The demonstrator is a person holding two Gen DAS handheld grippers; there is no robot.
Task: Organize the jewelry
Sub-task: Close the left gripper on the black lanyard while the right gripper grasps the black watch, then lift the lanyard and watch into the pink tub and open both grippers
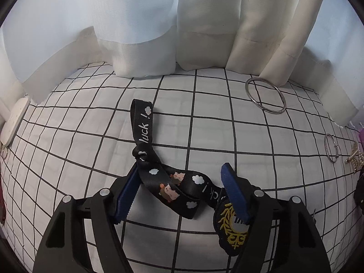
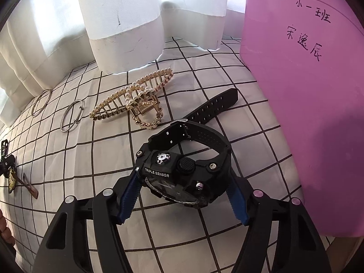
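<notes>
A: Why is the left gripper (image 1: 182,191) so low over the strap (image 1: 168,182)?

B: I think it wants to pick it. The jaws are wide apart and the strap lies between them on the checked cloth (image 1: 91,125), not pinched. The left pad (image 1: 127,193) seems to touch the strap at the knot, the right pad is apart from it, above the badge (image 1: 232,229).

A: How does the strap lie?

B: Its long axis goes from the loop, far and to the left, down to the badge at near right. So it crosses the jaws at a slant.

A: And the right gripper (image 2: 184,195)?

B: Also wide. The watch (image 2: 182,175) is between the 2 fingers. It lies on its side, the buttons up and the dial toward the camera. I cannot tell if the pads touch the case. The band end points away to the upper right, toward the pink box (image 2: 307,113).

A: Other pieces?

B: 2 rings (image 2: 56,109) and a pearl clip (image 2: 134,100) lie beyond the watch, well apart from both grippers, not yet sorted.
</notes>
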